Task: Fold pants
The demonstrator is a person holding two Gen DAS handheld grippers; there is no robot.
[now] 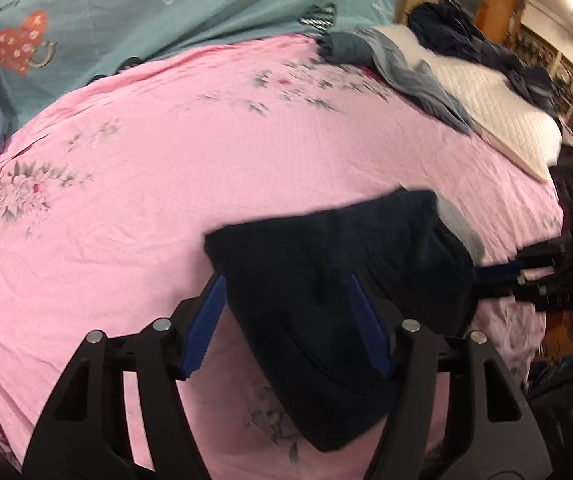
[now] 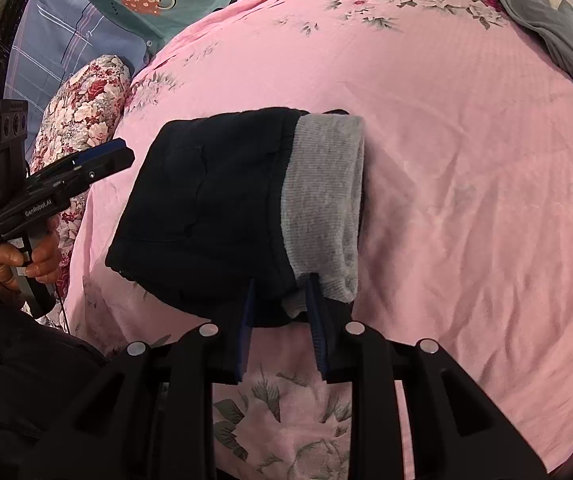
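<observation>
The dark navy pants (image 2: 206,200) lie folded into a compact bundle on the pink floral bedsheet (image 2: 466,180), with a grey ribbed waistband (image 2: 322,200) along the bundle's right side. My right gripper (image 2: 282,292) is closed on the near edge of the bundle, where the navy cloth meets the grey band. In the left wrist view the pants (image 1: 346,280) lie between and over my left gripper's (image 1: 286,292) wide-open blue fingers, not clamped. The left gripper also shows in the right wrist view (image 2: 110,156), held in a hand to the left of the bundle. The right gripper (image 1: 502,272) shows at the bundle's right edge.
A teal heart-print quilt (image 1: 146,8) and a plaid pillow (image 2: 66,48) lie at the head of the bed. A floral bolster (image 2: 86,120) lies at the left. Grey clothes (image 1: 414,76) and dark clothes (image 1: 466,40) lie on a white quilted pad (image 1: 506,112).
</observation>
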